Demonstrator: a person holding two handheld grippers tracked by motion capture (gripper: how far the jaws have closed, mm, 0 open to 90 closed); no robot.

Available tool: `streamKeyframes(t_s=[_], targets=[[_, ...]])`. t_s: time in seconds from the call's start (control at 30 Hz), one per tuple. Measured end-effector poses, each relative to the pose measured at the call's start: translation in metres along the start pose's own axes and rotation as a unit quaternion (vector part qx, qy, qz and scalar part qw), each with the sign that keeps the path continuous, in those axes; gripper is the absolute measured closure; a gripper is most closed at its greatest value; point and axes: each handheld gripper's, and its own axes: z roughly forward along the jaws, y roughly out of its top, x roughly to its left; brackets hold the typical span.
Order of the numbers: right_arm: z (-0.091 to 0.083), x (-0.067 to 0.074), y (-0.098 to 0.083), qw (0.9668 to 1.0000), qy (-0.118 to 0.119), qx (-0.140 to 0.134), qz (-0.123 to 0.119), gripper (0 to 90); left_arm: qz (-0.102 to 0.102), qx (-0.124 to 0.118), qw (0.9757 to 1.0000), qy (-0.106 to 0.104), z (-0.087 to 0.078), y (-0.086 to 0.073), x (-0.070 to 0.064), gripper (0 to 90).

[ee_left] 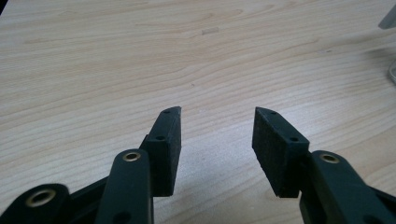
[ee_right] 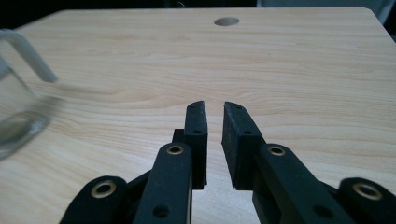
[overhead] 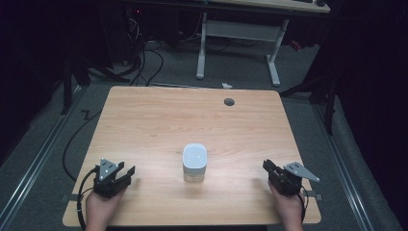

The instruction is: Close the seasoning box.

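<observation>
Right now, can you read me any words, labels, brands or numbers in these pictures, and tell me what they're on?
There is no readable text.
Jar: white lid and clear glass, no label visible.
Table: bare wood grain, plus a round hole, no markings.
Left tongs and right tongs: plain black, no brand or number.

Light wood-grain rectangular surface [overhead: 144, 125] with rounded corners, small round grey hole [overhead: 229, 101] near its far edge, one clear glass jar with a white square lid [overhead: 195, 162] standing upright near the middle, toward the near edge
</observation>
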Motion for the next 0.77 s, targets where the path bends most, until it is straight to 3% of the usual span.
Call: streamKeyframes(t_s=[0.07,0.2,0.23,0.33,0.53,0.77], targets=[[0.0,0.003,0.003,0.9997,-0.008,-0.007,-0.022,79.3,0.005,-0.002,1.0,0.002,-0.001,-0.002,-0.003,52.0],[0.01,0.003,-0.003,0.9999,0.004,0.01,-0.01,79.3,0.006,0.005,1.0,0.005,-0.001,-0.008,-0.002,51.9],[0.014,0.005,-0.004,0.9996,0.004,0.017,-0.023,78.5,0.013,0.005,0.9999,0.007,-0.001,-0.009,-0.003,51.8],[0.014,0.005,-0.003,0.9994,0.002,0.017,-0.032,77.7,0.009,0.001,1.0,0.001,0.0,-0.008,-0.005,51.5],[0.011,0.005,-0.005,0.9995,-0.004,0.019,-0.027,77.7,0.019,0.004,0.9998,-0.009,0.001,-0.009,-0.007,51.2],[0.009,0.008,-0.008,0.9993,-0.007,0.026,-0.028,77.7,0.013,0.002,0.9998,-0.016,0.004,-0.006,-0.009,51.2]])
